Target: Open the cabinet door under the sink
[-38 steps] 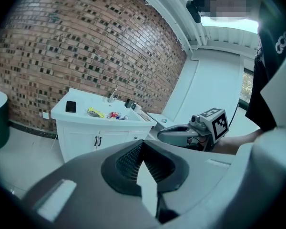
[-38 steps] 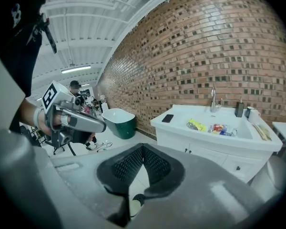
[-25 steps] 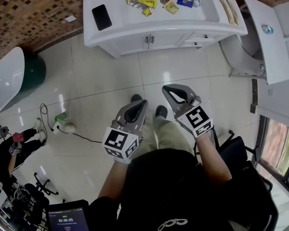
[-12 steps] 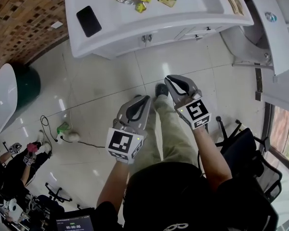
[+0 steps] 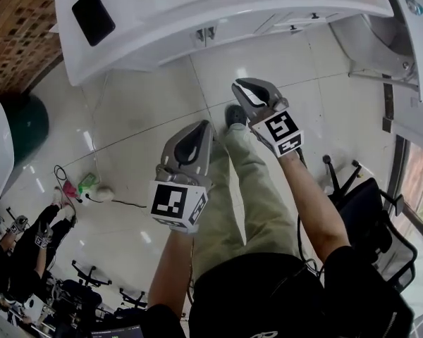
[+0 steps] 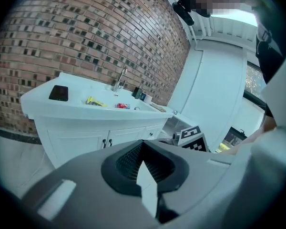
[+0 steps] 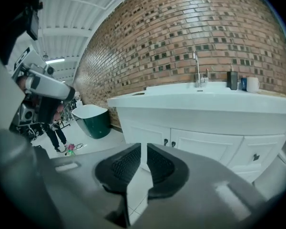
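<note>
The grey left gripper has jaws together, empty. The grey right gripper has just been opening to a narrow slit, nothing between. The white dark-handled cabinet door under the white sink counter is closed, well apart from both.

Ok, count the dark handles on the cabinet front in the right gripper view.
3: one handle beside another where the doors meet, one knob further right. More may be hidden.
</note>
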Tool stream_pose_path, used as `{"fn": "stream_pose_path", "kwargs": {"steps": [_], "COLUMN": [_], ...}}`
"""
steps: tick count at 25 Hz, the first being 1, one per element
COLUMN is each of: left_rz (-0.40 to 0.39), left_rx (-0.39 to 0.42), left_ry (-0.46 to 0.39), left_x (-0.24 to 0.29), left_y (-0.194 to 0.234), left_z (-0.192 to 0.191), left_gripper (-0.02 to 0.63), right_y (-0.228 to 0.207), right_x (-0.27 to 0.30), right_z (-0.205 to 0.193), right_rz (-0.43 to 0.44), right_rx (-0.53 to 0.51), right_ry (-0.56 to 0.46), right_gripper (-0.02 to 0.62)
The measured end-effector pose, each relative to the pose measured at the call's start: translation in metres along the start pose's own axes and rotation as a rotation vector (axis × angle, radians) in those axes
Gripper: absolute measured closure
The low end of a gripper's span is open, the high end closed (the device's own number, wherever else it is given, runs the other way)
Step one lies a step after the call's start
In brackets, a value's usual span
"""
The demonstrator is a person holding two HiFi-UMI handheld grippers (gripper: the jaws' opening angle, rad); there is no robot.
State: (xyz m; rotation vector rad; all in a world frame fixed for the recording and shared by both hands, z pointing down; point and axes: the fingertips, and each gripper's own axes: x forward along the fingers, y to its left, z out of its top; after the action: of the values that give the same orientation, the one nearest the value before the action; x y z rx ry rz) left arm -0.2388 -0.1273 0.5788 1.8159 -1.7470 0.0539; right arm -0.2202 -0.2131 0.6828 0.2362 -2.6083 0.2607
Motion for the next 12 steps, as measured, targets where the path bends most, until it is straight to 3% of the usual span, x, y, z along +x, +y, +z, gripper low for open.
{"fn": "stream_pose_path", "kwargs": {"steps": [12], "left_rz": [0.023], "left_rx": [-0.007], "left_ry": [0.029], "left_x": [0.015], "left_y": [0.022], "left_z": [-0.012], "left_gripper": [0.591], "right_y": [-0.048], "right_x": [0.077], "right_z": [-0.052], "right_rz": [-0.048], "right_rx": [0.013], "right_ry": [0.088], "right_gripper": [0.535]}}
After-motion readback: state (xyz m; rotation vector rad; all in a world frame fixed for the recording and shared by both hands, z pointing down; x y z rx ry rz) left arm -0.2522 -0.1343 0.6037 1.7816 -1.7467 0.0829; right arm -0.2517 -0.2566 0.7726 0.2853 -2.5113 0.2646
